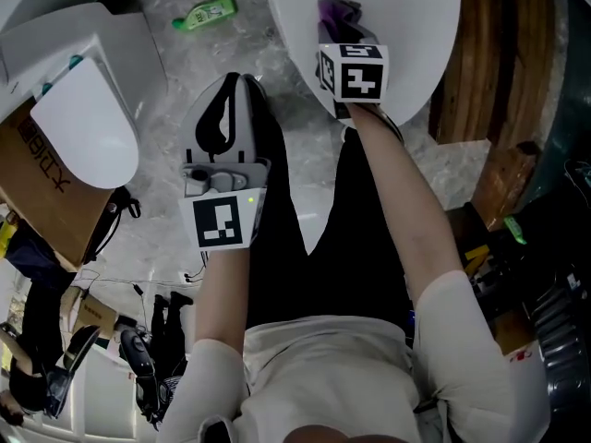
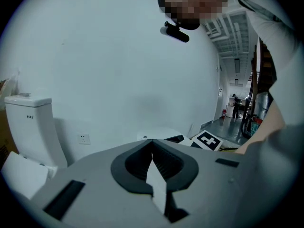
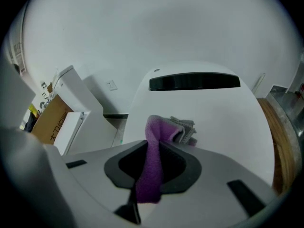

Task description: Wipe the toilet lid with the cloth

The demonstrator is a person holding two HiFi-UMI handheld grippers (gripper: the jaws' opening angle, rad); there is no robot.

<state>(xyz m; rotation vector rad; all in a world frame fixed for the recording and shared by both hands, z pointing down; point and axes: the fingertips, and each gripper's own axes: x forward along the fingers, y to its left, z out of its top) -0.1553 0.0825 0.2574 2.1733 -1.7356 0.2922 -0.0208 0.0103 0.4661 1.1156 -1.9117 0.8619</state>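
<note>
The purple cloth (image 3: pixel 153 175) is gripped by the right tongs (image 3: pixel 153 145) on the toilet lid (image 1: pixel 411 35) — the left tongs (image 2: pixel 152 148) are held closed, empty.

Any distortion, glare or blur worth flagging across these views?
Head view: sharp, evenly lit, no glare on the toilet lid. Left gripper view: heavy fisheye, black corners. Right gripper view: same fisheye; cloth close to the lens looks soft.

toilet lid (image 1: pixel 420 35) open around cloth (image 1: pixel 338 12), wooden panel (image 1: pixel 494 63) close right, second toilet (image 1: pixel 88 127) left
</note>
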